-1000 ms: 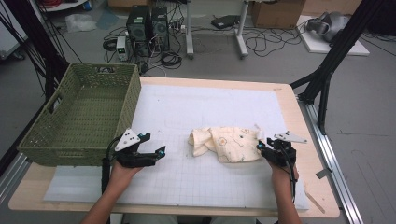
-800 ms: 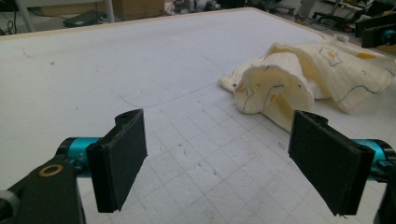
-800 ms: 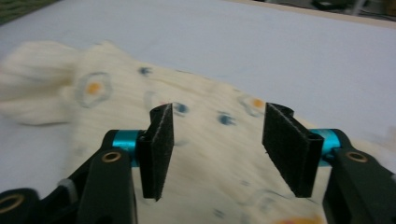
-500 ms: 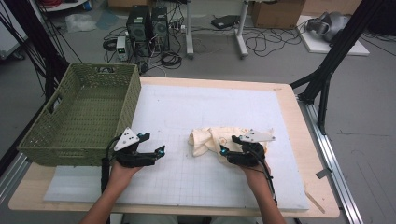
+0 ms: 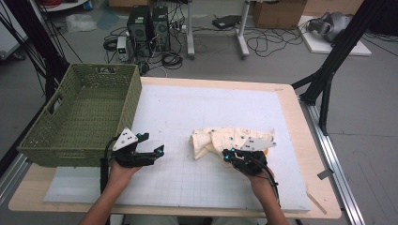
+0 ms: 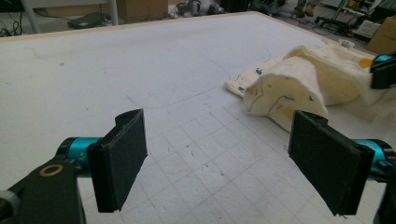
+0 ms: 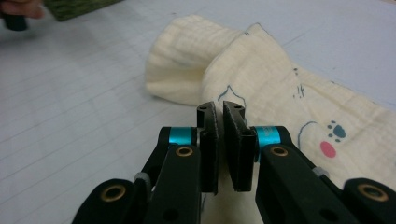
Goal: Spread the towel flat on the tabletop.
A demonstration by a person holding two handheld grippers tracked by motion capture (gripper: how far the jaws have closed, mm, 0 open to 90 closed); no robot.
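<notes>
Right gripper (image 7: 219,140): jaws have just been closing and now stand nearly together, pinching a fold at the near edge of the cream cloth (image 5: 225,138). Left gripper (image 6: 224,158): jaws wide, holding nothing, left of the cloth. The green basket (image 5: 70,140) stands further left. Judged step: grasp made; next, lift the cloth toward the basket without losing the fold

A grey floor (image 5: 281,65) behind the table (image 5: 291,93) holds tangled cables (image 5: 263,44) and computer towers (image 5: 150,23).
</notes>
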